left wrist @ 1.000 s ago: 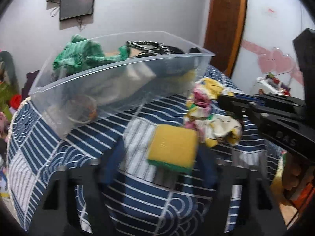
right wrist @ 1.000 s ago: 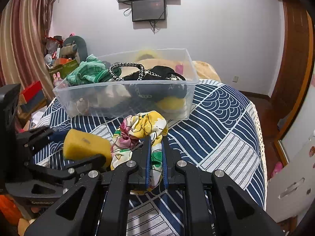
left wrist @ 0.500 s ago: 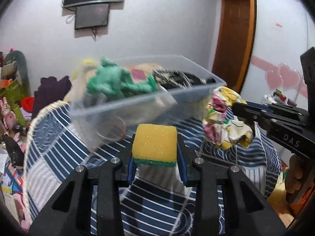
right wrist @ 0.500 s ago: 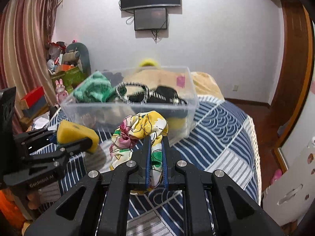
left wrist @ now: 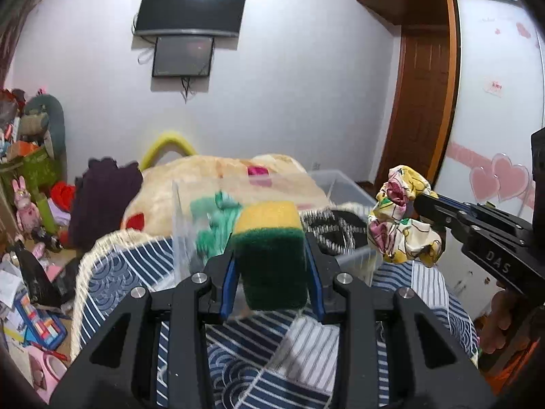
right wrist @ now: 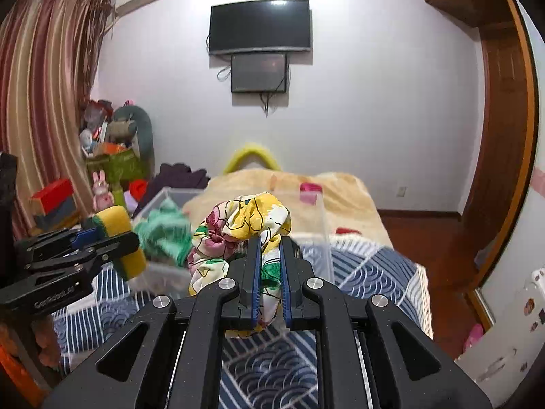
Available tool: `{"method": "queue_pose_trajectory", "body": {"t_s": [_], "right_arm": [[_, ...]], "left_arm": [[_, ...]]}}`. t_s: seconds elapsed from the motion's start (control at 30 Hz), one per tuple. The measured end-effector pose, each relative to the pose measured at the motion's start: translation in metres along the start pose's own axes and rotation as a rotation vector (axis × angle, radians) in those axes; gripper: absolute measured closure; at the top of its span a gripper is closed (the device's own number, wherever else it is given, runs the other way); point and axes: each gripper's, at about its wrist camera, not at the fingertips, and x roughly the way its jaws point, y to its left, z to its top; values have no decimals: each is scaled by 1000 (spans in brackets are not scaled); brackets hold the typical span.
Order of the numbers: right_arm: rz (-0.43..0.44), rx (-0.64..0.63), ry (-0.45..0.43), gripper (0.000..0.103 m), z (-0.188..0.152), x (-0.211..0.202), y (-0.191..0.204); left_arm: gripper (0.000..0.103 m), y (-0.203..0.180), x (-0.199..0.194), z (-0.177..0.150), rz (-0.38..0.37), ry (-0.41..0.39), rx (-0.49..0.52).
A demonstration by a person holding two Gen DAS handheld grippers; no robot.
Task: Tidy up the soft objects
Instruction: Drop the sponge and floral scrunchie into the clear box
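My left gripper [left wrist: 270, 266] is shut on a yellow and green sponge [left wrist: 269, 255] and holds it in the air, near the front wall of a clear plastic bin [left wrist: 344, 187]. My right gripper [right wrist: 268, 269] is shut on a floral yellow, pink and white cloth [right wrist: 242, 225], also lifted in front of the bin [right wrist: 322, 225]. The bin holds a green cloth [right wrist: 163, 231] and a black and white patterned item [left wrist: 333, 228]. The sponge shows at the left of the right wrist view [right wrist: 115, 225]; the floral cloth shows at the right of the left wrist view [left wrist: 402, 225].
The bin stands on a blue and white patterned cover [left wrist: 306, 347]. Behind it lies a beige blanket [left wrist: 221, 180]. Toys and clutter fill the left corner [right wrist: 109, 156]. A TV [right wrist: 260, 25] hangs on the far wall; a wooden door frame [left wrist: 422, 102] is at right.
Both grippers have risen and tilted up with their loads. The sponge went from lying on the cover to being gripped and lifted; the bin now sits lower in both views.
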Motion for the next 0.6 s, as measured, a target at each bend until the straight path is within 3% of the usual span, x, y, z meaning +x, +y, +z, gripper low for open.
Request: {"method": "queue_pose_trajectory", "body": {"t_s": [0.2, 0.37, 0.6], "right_arm": [[-16, 21, -32, 94, 12, 14, 1], [-17, 24, 19, 94, 10, 45, 8], [-25, -4, 152, 91, -15, 84, 16]], "left_arm": [[68, -2, 8, 15, 42, -62, 22], [68, 1, 53, 10, 90, 24, 38], [62, 10, 85, -7, 58, 124, 27]]}}
